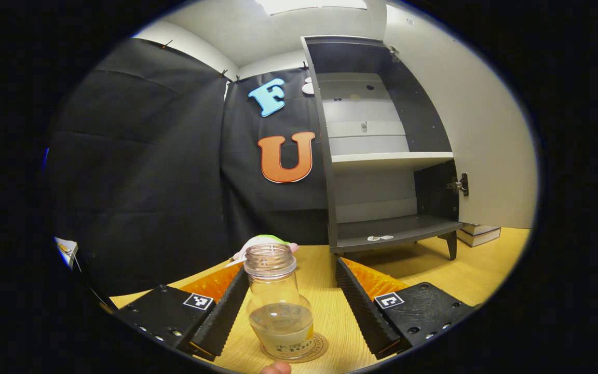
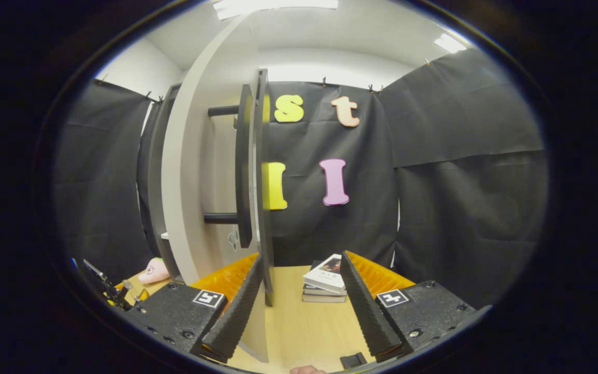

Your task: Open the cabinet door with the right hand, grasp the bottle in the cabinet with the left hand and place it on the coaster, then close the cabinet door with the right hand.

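My left gripper point(image 1: 291, 306) released, fingers spread either side of bottle point(image 1: 278, 301) standing on coaster point(image 1: 313, 352). My right gripper point(image 2: 299, 304) open beside swung-out cabinet door point(image 2: 195, 171); cabinet point(image 1: 382, 150) far right.

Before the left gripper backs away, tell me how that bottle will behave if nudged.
The bottle would probably tip rather than slide: it is tall, with a narrow neck, standing upright on the small coaster. It looks light, holding only a little liquid low down. With no cap on, a tip would likely spill.
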`<state>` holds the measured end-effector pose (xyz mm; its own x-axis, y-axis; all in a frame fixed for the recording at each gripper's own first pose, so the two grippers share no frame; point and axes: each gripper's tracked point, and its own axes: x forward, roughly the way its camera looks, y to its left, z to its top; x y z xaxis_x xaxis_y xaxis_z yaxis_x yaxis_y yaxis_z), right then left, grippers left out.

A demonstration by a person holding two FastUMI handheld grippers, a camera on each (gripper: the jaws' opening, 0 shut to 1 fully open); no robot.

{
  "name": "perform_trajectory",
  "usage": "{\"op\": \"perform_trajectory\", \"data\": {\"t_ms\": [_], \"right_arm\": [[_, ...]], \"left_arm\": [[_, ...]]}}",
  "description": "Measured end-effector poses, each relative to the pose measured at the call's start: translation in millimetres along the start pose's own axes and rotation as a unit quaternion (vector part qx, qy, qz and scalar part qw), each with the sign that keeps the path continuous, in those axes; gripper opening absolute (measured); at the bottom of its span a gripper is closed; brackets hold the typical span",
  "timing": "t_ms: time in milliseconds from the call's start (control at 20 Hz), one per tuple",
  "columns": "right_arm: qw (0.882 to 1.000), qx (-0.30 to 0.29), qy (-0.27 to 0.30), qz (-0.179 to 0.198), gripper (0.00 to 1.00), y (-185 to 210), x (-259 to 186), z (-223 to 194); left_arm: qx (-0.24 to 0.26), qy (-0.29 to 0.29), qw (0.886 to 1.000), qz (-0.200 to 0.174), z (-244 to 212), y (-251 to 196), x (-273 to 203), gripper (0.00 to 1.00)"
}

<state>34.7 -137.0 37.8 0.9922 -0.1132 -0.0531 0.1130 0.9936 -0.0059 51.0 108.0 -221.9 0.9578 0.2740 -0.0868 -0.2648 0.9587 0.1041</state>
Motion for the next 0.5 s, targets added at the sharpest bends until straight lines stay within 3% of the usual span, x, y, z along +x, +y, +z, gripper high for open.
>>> {"op": "perform_trajectory", "data": {"t_ms": [250, 500], "right_arm": [[1.0, 0.001, -0.002, 0.002, 0.92, 0, 0, 0], [1.0, 0.007, -0.008, 0.006, 0.92, 0, 0, 0]], "left_arm": [[0.001, 0.004, 1.0, 0.01, 8, 9, -1, 0.96], [0.017, -0.004, 1.0, 0.0, 51, 11, -6, 0.96]]}}
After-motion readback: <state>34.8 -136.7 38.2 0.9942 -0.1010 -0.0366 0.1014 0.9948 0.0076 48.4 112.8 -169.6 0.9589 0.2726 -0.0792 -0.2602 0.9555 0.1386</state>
